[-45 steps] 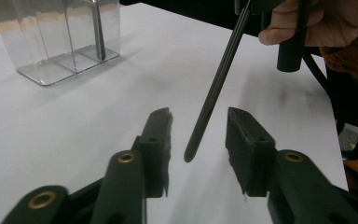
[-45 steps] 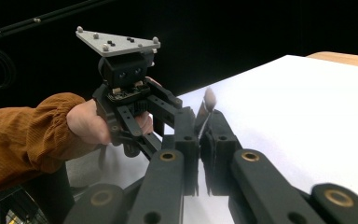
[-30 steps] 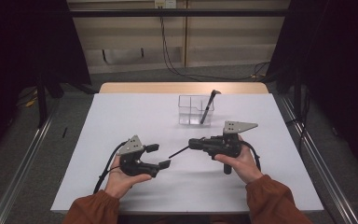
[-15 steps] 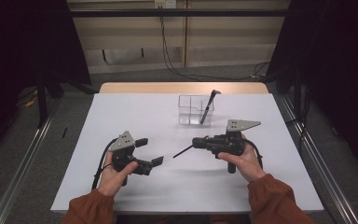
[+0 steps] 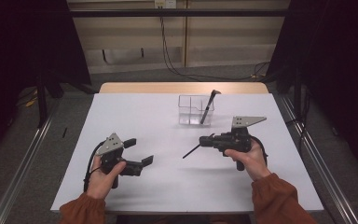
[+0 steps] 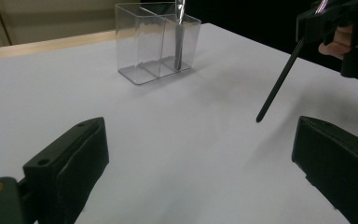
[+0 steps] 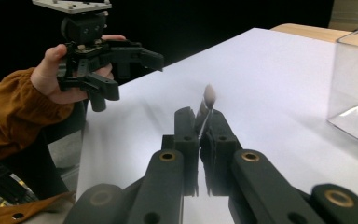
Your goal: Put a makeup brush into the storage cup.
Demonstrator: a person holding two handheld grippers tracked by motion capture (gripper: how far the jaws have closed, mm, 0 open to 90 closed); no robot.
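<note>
My right gripper (image 5: pixel 208 139) is shut on a thin dark pen (image 5: pixel 191 151) that slants down to the left, its free tip just above the white table (image 5: pixel 135 116). In the right gripper view the jaws (image 7: pixel 199 122) pinch the pen (image 7: pixel 208 97) near its end. My left gripper (image 5: pixel 139 150) sits left of the pen's tip; its jaws have just been opening and stand wide with nothing between them (image 6: pixel 200 154). A clear divided container (image 5: pixel 191 110) stands at the back with a second dark pen (image 5: pixel 207 108) leaning in its right compartment.
The container (image 6: pixel 154 42) and the held pen (image 6: pixel 279 79) lie ahead in the left gripper view. The left gripper (image 7: pixel 116 56) and an orange sleeve (image 7: pixel 9 116) appear far off in the right gripper view. Metal rails run along both table sides.
The left gripper has drawn back to the left, away from the pen's tip, and its jaws have spread wider. The right gripper still holds the pen almost in place.
</note>
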